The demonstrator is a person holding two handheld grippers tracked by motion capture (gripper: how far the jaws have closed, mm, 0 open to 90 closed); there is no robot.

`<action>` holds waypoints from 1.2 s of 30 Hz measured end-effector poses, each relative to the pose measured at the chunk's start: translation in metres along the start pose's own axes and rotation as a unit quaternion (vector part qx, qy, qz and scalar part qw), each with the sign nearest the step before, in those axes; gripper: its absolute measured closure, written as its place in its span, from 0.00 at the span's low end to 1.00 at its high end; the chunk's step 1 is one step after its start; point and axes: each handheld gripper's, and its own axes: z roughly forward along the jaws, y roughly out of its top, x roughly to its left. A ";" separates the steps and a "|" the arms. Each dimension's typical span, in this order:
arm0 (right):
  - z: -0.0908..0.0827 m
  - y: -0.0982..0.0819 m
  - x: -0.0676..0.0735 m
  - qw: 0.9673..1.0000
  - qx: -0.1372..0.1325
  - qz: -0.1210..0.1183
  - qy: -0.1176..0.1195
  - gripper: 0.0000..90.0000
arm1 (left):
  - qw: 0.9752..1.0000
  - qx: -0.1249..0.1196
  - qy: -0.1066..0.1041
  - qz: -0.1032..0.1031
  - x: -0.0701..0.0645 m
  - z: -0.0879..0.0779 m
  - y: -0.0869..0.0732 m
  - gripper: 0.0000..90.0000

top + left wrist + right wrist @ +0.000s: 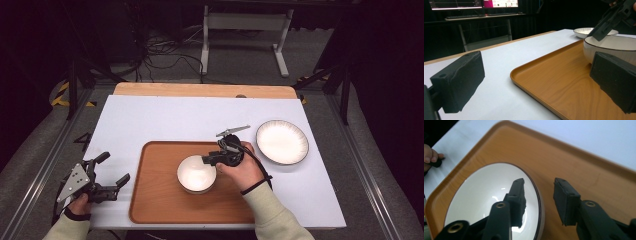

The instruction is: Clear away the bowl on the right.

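A wooden tray point(160, 200) lies on the white tabletop point(150, 120), against its near edge and a little left of the middle. A white bowl point(196, 173) with a dark rim stands on the tray, right of the tray's centre and closer to its far edge. A white plate point(282, 142) with a dark rim sits on the tabletop just beyond the tray's far right corner, near the right edge of the tabletop.

The right gripper point(210, 159) is over the bowl's far right rim, held by the right hand point(245, 172). In the right gripper view its jaws stand apart at a moderate gap and straddle the rim: one jaw is inside the bowl, the other outside over the tray. They are not closed on the rim.

The left gripper point(112, 170) is at the near left corner of the tabletop, left of the tray, held by the left hand point(79, 204). Its jaws are spread wide with nothing between them; in the left gripper view they frame the tray's edge and the bowl.
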 end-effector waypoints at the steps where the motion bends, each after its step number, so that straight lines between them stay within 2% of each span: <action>1: -0.002 0.000 0.000 1.000 -0.013 -0.010 0.001 0.65 | 1.000 0.000 0.000 0.000 0.000 0.000 0.000 0.00; 4: -0.007 0.000 0.002 0.998 -0.042 -0.034 0.006 0.59 | 1.000 0.000 0.000 0.000 0.000 0.000 0.000 0.00; 7: -0.012 -0.001 0.002 0.995 -0.078 -0.060 0.008 0.54 | 1.000 0.000 0.000 0.000 0.000 0.000 0.000 0.00; 9: -0.014 -0.002 0.003 0.990 -0.108 -0.086 0.009 0.50 | 1.000 0.000 0.000 0.000 0.000 0.000 0.000 0.00; 14: -0.020 -0.002 0.003 0.984 -0.135 -0.118 0.012 0.43 | 1.000 0.000 0.000 0.000 0.000 0.000 0.000 0.00; 17: -0.024 -0.002 0.004 0.979 -0.153 -0.137 0.013 0.38 | 1.000 0.000 0.000 0.000 0.000 0.000 0.000 0.00; 19: -0.026 -0.002 0.004 0.974 -0.170 -0.151 0.015 0.34 | 1.000 0.000 0.000 0.000 0.000 0.000 0.000 0.00; 21: -0.028 -0.004 0.004 0.971 -0.180 -0.157 0.018 0.33 | 1.000 0.000 0.000 0.000 0.000 0.000 0.000 0.00; 22: -0.030 -0.005 0.003 0.967 -0.193 -0.166 0.018 0.29 | 1.000 0.000 0.000 0.000 0.000 0.000 0.000 0.00; 25: -0.035 -0.007 0.003 0.960 -0.211 -0.182 0.016 0.26 | 1.000 0.000 0.000 0.000 0.000 0.000 0.000 0.00; 26: -0.035 -0.007 0.003 0.960 -0.211 -0.182 0.016 0.26 | 1.000 0.000 0.000 0.000 0.000 0.000 0.000 0.00; 29: -0.041 -0.008 0.000 0.955 -0.230 -0.184 0.023 0.23 | 1.000 0.000 0.000 0.000 0.000 0.000 0.000 0.00; 31: -0.043 -0.010 -0.001 0.953 -0.231 -0.197 0.021 0.21 | 1.000 0.000 0.000 0.000 0.000 0.000 0.000 0.00; 36: -0.046 -0.014 -0.003 0.949 -0.239 -0.205 0.026 0.14 | 1.000 0.000 0.000 0.000 0.000 0.000 0.000 0.00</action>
